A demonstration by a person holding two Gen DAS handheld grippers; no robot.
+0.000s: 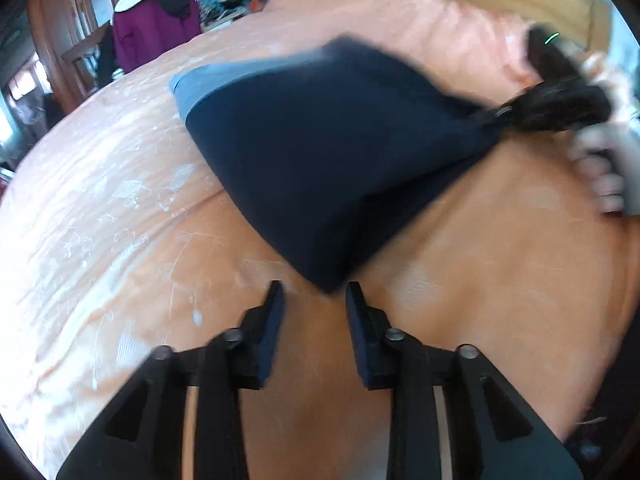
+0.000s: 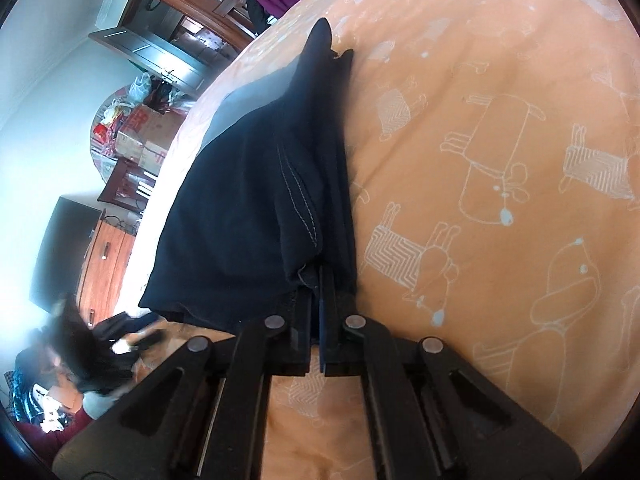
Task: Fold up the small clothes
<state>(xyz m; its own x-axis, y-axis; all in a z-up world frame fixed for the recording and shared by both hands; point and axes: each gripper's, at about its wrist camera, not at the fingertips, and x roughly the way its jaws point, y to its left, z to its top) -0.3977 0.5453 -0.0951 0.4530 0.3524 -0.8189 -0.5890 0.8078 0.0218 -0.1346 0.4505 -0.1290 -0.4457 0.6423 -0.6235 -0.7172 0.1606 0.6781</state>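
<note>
Your right gripper (image 2: 316, 292) has its jaws clenched on a bunched corner of the dark navy garment (image 1: 316, 152); in the right wrist view the cloth gathers straight into the narrow gap between them. The grip sits at the edge rather than mid-panel, which reads as deliberate — an edge hold lets you carry that side across as one flap. The garment lies on the orange bedspread (image 1: 100, 208) (printed with pale cartoon animals), most of it resting on the bed while the held corner is drawn up and taut toward your right hand (image 1: 600, 168), which shows at the right of the left wrist view.

Your left gripper (image 1: 314, 292) has its jaws released and apart, holding nothing. It hovers just short of the garment's near corner, which points into the gap between the jaws — a sensible position, in my judgement, for pinning or taking that corner so the cloth does not drag when the other side moves.

A lighter grey-blue band (image 1: 188, 88) shows at the far end, probably a waistband. The left view is motion-blurred, so whether any fold is yet made cannot be told.
</note>
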